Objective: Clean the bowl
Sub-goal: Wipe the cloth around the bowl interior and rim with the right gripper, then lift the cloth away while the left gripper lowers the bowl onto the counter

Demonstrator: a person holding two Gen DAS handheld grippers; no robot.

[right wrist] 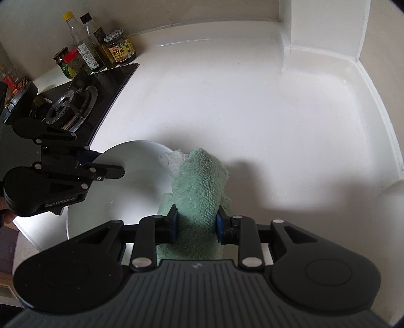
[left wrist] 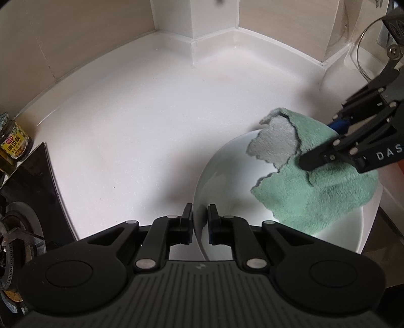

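A white bowl [left wrist: 227,176] stands tilted on the white counter. My left gripper [left wrist: 200,217] is shut on its near rim, one finger inside and one outside. A green cloth [left wrist: 318,191] with a grey underside lies bunched in the bowl and over its right rim. My right gripper [left wrist: 318,143] comes in from the right, shut on the cloth. In the right wrist view the cloth [right wrist: 199,181] is pinched between the blue pads [right wrist: 219,224] of the right gripper [right wrist: 197,223]. There the bowl [right wrist: 131,186] sits to the left, with the left gripper [right wrist: 106,162] clamped on its left rim.
A black gas stove [right wrist: 68,108] borders the counter [right wrist: 252,113] on the left, its edge close to the bowl. Sauce jars and bottles [right wrist: 101,48] stand behind the stove. A square wall pillar [left wrist: 194,22] juts out at the back corner.
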